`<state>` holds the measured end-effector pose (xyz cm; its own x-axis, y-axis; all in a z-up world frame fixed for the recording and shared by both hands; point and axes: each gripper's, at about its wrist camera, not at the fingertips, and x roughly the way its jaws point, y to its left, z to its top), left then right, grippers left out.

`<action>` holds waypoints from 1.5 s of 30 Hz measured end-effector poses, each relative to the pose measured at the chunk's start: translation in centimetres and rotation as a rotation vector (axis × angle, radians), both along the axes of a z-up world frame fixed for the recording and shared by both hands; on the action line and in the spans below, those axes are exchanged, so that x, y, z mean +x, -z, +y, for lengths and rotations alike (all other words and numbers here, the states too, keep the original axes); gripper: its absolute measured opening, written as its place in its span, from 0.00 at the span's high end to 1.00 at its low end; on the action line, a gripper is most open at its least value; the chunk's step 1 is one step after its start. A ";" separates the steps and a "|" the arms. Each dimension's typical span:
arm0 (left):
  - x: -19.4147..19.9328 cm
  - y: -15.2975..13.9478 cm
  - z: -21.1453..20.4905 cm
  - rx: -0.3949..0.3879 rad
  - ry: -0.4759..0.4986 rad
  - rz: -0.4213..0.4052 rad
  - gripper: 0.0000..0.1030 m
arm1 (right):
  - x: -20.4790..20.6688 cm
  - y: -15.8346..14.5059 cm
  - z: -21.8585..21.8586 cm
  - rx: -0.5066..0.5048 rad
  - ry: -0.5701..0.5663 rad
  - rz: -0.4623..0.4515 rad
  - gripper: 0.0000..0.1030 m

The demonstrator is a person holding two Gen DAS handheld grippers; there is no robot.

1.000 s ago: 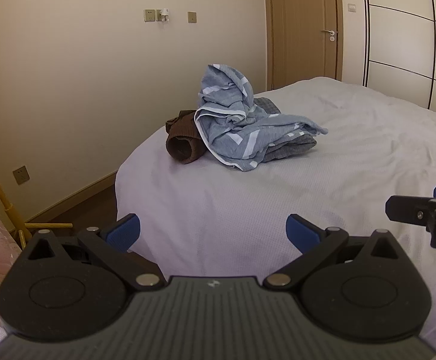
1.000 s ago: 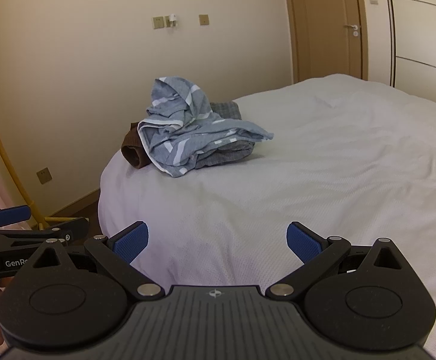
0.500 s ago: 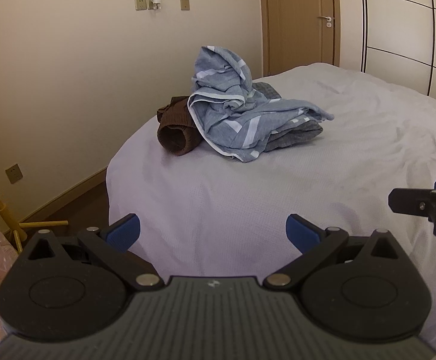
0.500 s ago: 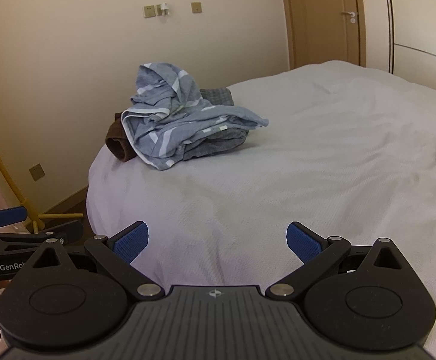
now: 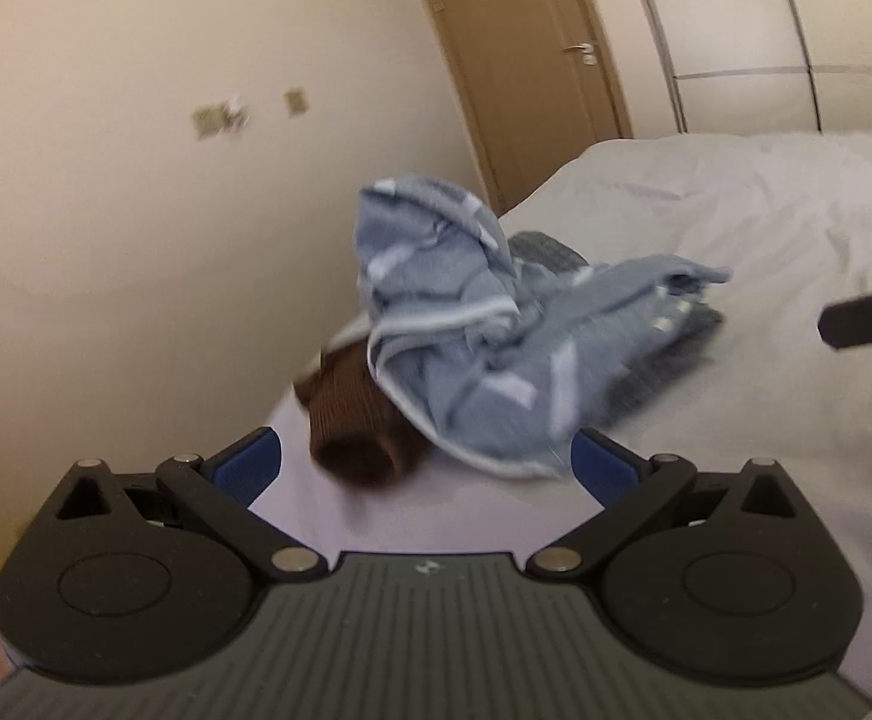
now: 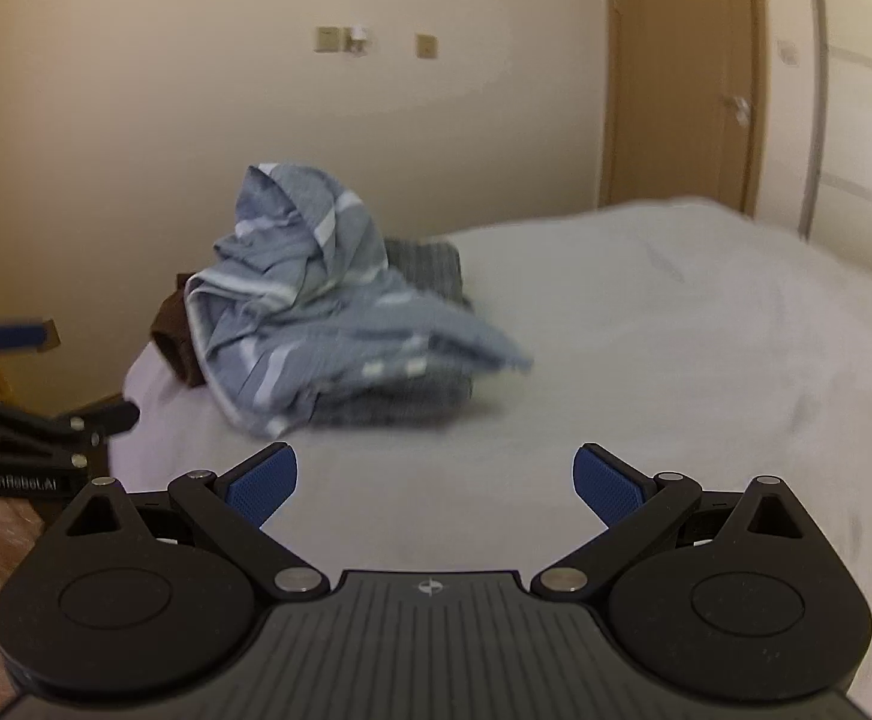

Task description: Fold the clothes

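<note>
Both cameras look low across the bed (image 6: 646, 330) at the same clothes pile (image 5: 484, 336); the left camera is nearer.

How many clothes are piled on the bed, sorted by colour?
Blue with white stripes: 1, the shirt on top
Dark grey: 1, the garment under it
Brown: 1, the garment at the bed edge
Total: 3 that show; more may be hidden.

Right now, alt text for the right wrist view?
The open right gripper hovers over a white bed, aimed at a crumpled blue striped garment piled on grey and brown clothes near the bed's far corner. The left gripper shows at the left edge; image is motion-blurred.
</note>
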<state>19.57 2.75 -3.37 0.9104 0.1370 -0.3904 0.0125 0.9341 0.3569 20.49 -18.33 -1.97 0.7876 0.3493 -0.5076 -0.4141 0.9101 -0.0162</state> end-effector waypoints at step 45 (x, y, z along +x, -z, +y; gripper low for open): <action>-7.2 -10.9 -16.5 -0.287 0.714 -0.254 0.95 | -14.2 -9.4 -12.7 -0.098 0.160 -0.408 0.98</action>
<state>12.35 -13.75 7.56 0.8061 -0.5846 -0.0918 0.5910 0.7872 0.1761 6.34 -31.06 7.41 0.9705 0.1722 -0.1687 -0.2096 0.9483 -0.2381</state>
